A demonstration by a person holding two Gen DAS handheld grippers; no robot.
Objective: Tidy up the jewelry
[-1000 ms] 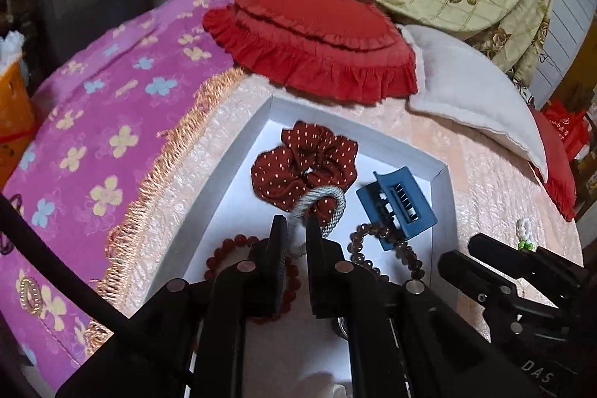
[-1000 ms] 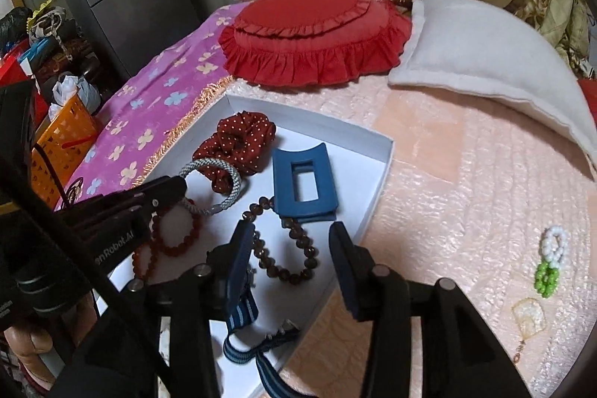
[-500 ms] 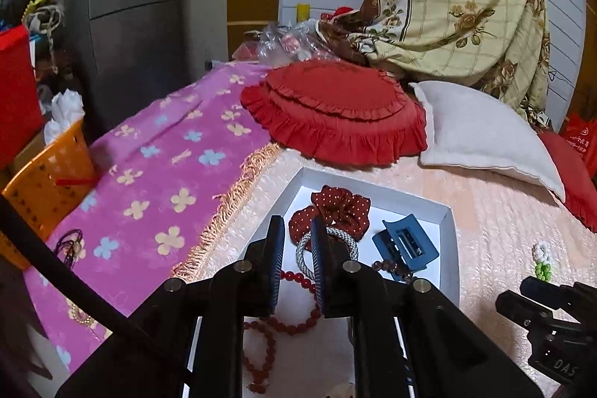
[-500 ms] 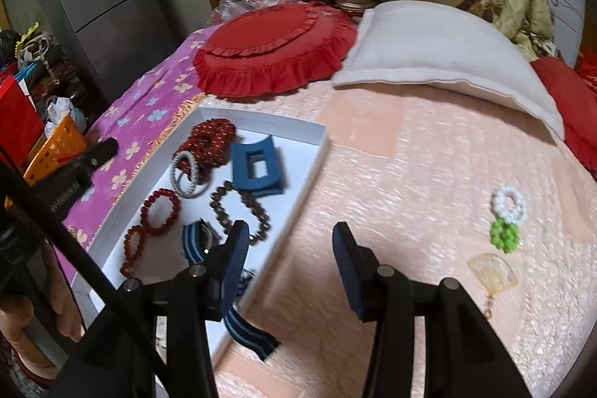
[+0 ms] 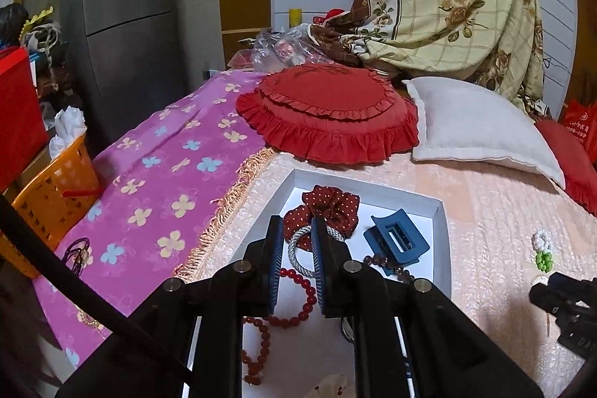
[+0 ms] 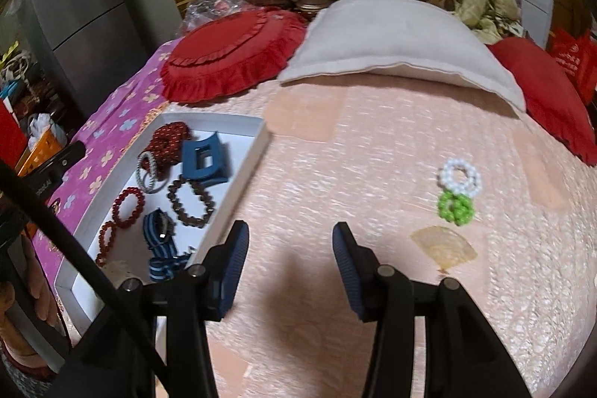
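Observation:
A white tray [image 5: 442, 222] lies on the peach bedspread and holds a red dotted scrunchie [image 5: 332, 204], a blue claw clip [image 5: 395, 241], a silver corded hair tie [image 5: 293, 248], red bead bracelets [image 5: 298, 290] and a brown bead bracelet [image 5: 384, 263]. My left gripper [image 5: 296, 260] hovers above the tray's near half, open by a narrow gap with nothing in it. My right gripper [image 6: 291, 245] stands open and empty over bare bedspread, right of the tray [image 6: 238, 185]. A white bead ring [image 6: 459, 176], a green bead ring [image 6: 456, 207] and an amber fan-shaped piece [image 6: 444, 247] lie to its right.
A red frilled cushion [image 5: 328, 114] and a white pillow [image 5: 477, 125] lie behind the tray. A purple flowered sheet [image 5: 156, 174] covers the bed's left side, with an orange basket [image 5: 56, 189] and a grey fridge [image 5: 127, 25] beyond it. A striped blue band [image 6: 160, 237] sits in the tray.
My left gripper rose and drew back from the silver hair tie, its jaws a little wider. My right gripper swung right, from over the tray to over the bedspread nearer the bead rings.

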